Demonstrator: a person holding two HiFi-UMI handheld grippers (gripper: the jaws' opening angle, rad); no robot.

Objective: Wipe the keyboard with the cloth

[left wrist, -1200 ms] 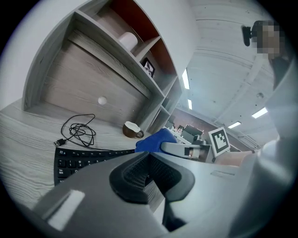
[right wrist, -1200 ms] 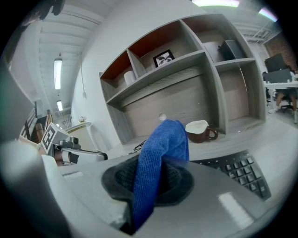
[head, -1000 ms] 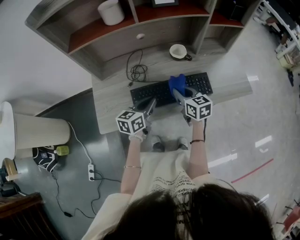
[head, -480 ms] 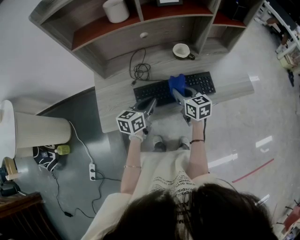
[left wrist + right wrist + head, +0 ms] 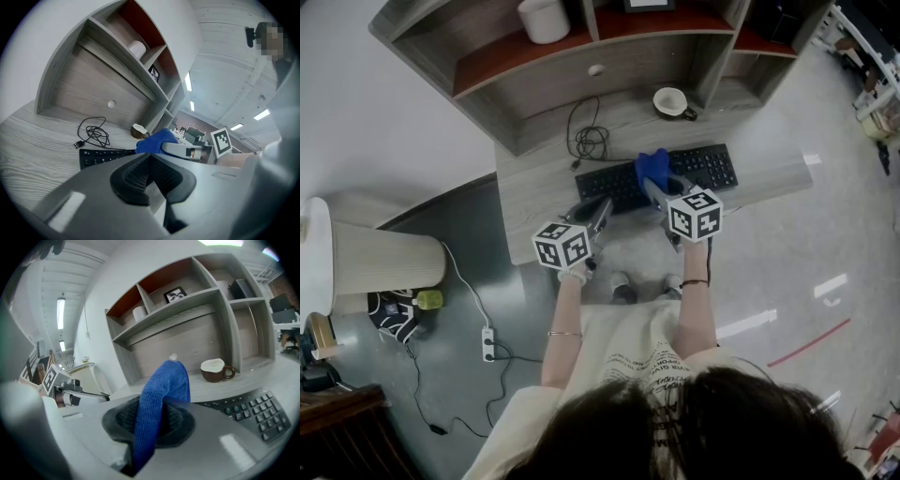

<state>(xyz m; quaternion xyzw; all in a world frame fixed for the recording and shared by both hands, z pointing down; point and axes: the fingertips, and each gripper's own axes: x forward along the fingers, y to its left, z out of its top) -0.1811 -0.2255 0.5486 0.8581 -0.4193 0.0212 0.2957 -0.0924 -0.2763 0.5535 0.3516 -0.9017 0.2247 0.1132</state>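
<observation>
Holding the cloth: the right gripper (image 5: pixel 152 425) has its jaws closed on the blue cloth (image 5: pixel 164 385). The fabric comes up between the two dark pads and folds over in front of them.
Cloth position: in the head view the cloth sits over the middle part of the keyboard (image 5: pixel 708 167), at the tip of the right gripper. Whether it presses on the keys I cannot tell.
Left gripper: the left gripper (image 5: pixel 150 176) has its jaws together and nothing is between them. Its tip is at the near left part of the keyboard, and I cannot tell if it touches.
Both grippers: they are side by side and well apart, and each one points away from the person toward the shelves.
Keyboard: black and flat, it lies along the front part of the desk (image 5: pixel 525 202).
Desk: grey wood with visible grain, set against a white wall.
Cable: a black cable (image 5: pixel 589 141) lies coiled behind the left half of the keyboard, apart from it, with one plug end loose on the wood.
Mug: a brown mug (image 5: pixel 672 101) with a white inside stands upright behind the right half of the keyboard, with its handle to the right.
Shelf unit: the shelf unit (image 5: pixel 534 80) is grey outside and has red-brown boards inside. A white pot (image 5: pixel 544 19) stands in one upper compartment, and a framed picture (image 5: pixel 174 295) stands in the next one.
Person: seen from above, with both forearms stretched forward and a thin band on each wrist.
</observation>
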